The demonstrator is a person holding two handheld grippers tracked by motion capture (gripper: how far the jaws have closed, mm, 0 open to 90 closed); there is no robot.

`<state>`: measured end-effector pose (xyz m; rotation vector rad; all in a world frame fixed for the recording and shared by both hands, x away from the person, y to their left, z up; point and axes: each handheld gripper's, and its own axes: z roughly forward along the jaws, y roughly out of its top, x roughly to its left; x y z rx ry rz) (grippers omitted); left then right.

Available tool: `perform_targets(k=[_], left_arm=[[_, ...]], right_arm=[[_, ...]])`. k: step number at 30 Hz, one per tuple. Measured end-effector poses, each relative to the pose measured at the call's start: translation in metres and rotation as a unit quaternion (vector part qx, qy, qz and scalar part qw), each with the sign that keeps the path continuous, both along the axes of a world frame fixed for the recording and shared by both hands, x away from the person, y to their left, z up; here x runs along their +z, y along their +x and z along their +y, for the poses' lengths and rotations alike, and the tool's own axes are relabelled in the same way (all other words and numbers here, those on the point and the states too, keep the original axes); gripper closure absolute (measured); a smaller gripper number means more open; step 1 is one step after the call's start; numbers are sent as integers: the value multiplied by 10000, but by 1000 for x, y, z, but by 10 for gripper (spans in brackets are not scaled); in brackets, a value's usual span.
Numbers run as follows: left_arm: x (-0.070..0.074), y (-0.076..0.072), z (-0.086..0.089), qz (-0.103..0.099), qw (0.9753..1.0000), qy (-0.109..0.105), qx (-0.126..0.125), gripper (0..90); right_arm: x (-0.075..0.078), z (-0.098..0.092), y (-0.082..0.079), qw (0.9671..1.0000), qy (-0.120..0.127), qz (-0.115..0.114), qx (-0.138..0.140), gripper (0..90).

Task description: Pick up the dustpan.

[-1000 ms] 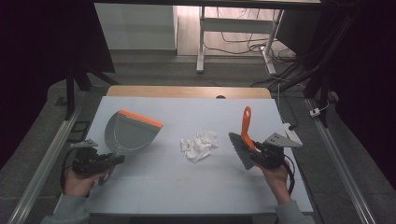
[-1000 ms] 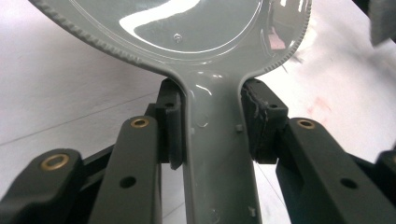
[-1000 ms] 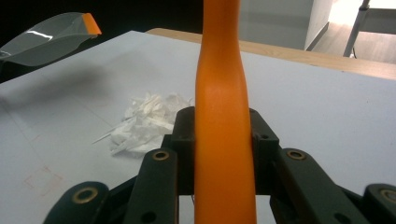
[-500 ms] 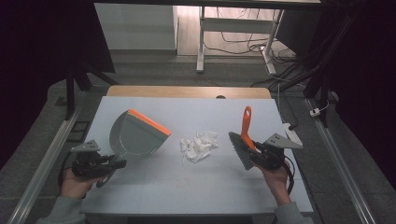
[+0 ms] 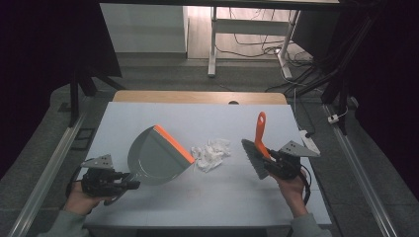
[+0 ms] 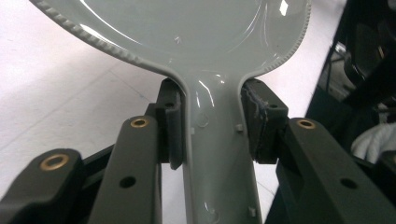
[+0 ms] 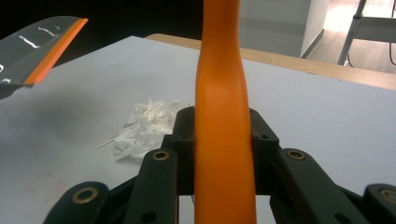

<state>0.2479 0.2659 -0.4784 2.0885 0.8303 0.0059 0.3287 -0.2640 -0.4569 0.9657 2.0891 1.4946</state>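
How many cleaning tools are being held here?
2. A grey dustpan with an orange lip, held by its handle in the left gripper beside the paper scraps; a brush with an orange handle, clamped in the right gripper.

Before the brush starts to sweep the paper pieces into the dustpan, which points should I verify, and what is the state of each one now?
1. Left gripper shut on the dustpan handle: ok.
2. Right gripper shut on the brush handle: ok.
3. Dustpan's orange lip faces the paper scraps: ok.
4. Lip flat on the table: not ok; the right gripper view shows it raised.
5. Scraps lie between brush and dustpan: ok.
6. Bristles touching the table: cannot tell.
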Motion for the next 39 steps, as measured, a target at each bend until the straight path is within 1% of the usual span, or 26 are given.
perform_targets(k=[2,5,8,12,13,14,19,25,28,31,32,34,37,39], left_arm=[[-1,0,-1,42,10000,45,-40,622],[-3,1,-2,87,9998,168,-92,622],[-4,-1,-3,113,9994,264,-193,622],[-5,-3,-3,168,9989,262,-358,622],[-6,-3,-4,213,9983,335,-427,622],[-6,-3,-4,213,9983,335,-427,622],[-9,-4,-6,336,9963,529,-590,621],[-13,-4,-8,412,9946,682,-666,621],[-14,-4,-8,435,9940,763,-648,621],[-15,-4,-8,450,9936,767,-697,621],[-16,-4,-9,478,9930,781,-742,621],[-17,-4,-10,487,9928,785,-759,621],[-20,-3,-13,550,9917,856,-790,621],[-21,-2,-15,592,9912,855,-819,621]], right_arm=[[0,0,0,10000,-9,2,-10,703],[0,0,1,10000,-5,12,-23,703],[-1,1,1,10000,12,11,3,703],[-1,3,2,10000,-14,14,19,703],[-2,3,3,10000,-26,18,10,703],[-2,3,4,10000,-19,18,22,703],[-3,4,7,10000,36,28,8,703],[-5,6,14,9999,91,86,-87,703],[-6,7,17,9998,128,93,-114,703],[-5,9,20,9997,148,105,-136,703],[-5,11,23,9997,143,93,-170,703],[-5,14,26,9997,134,81,-190,703],[-5,16,28,9997,124,72,-212,703],[-5,17,29,9997,108,82,-210,703]])
